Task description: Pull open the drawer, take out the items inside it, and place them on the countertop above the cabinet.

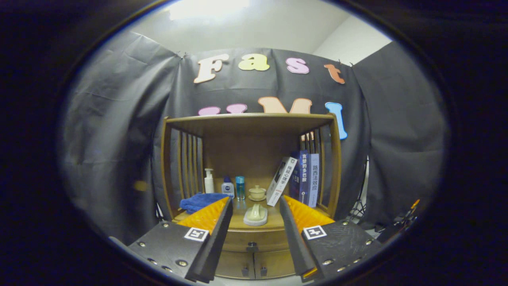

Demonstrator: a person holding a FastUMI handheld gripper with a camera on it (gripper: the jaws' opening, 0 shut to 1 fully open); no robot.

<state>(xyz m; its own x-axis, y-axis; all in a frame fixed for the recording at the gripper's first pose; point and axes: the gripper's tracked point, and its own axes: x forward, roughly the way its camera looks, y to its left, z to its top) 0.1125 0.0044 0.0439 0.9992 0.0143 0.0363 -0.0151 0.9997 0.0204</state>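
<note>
A wooden cabinet (pixel 254 167) of warm brown timber stands against the black cloth wall, its open upper bay framed by slatted sides and a flat top board. The smooth wooden counter (pixel 238 220) inside that bay carries a crumpled blue cloth (pixel 200 200) of soft, nubbly fabric on the left, then a white pump bottle (pixel 208 180), a small dark blue bottle with a pale label (pixel 228 186) and a slim clear-blue bottle (pixel 240 187) standing upright in a row toward the back. Beside them sits a cream ceramic lidded cup on a saucer (pixel 257 193), and nearer the front edge lies a pale, glossy, rounded ceramic piece on an oval base (pixel 256 215). On the right, one white book leans against several upright dark blue books (pixel 301 178).

The claw (pixel 256 208) is spread wide, its two wedge-shaped fingers with ridged inner pads held well apart, gripping nothing and touching nothing. The pale ceramic piece shows in the gap between the fingertips, but beyond them.

The closed wooden drawer (pixel 254 239) runs just under the counter's front edge, with a small dark knob (pixel 252 247) at its middle. It sits low between the two fingers, ahead of them and apart from them. Below it are two small cabinet doors (pixel 254 264) with dark pulls
</note>
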